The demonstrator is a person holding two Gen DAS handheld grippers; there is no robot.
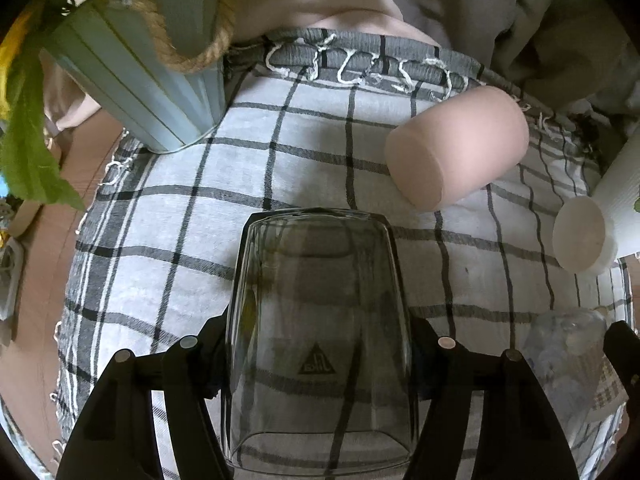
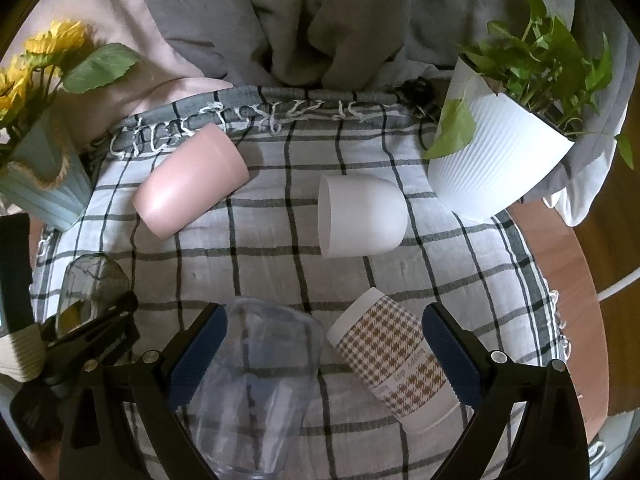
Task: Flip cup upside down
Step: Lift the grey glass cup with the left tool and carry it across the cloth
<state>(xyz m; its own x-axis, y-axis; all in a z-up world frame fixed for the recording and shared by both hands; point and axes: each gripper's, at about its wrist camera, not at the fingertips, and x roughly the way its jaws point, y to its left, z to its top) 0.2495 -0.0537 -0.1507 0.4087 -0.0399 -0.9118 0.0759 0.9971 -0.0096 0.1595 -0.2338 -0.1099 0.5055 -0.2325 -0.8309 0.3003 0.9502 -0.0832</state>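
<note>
My left gripper point(image 1: 320, 344) is shut on a smoky clear glass cup point(image 1: 320, 320), its base pointing away from the camera and its rim toward it, just above the checked cloth point(image 1: 160, 208). The same glass cup point(image 2: 94, 288) and left gripper show at the left edge of the right wrist view. My right gripper point(image 2: 324, 340) is open; a clear plastic cup point(image 2: 260, 380) and a houndstooth paper cup point(image 2: 394, 360) lie on their sides between its fingers. I cannot tell whether the fingers touch them.
A pink cup point(image 2: 188, 184) and a white cup point(image 2: 360, 216) lie on their sides farther back. A pale blue sunflower pot point(image 1: 136, 80) stands back left, a white ribbed plant pot point(image 2: 496, 160) back right. The wooden table edge point(image 2: 560, 260) runs at right.
</note>
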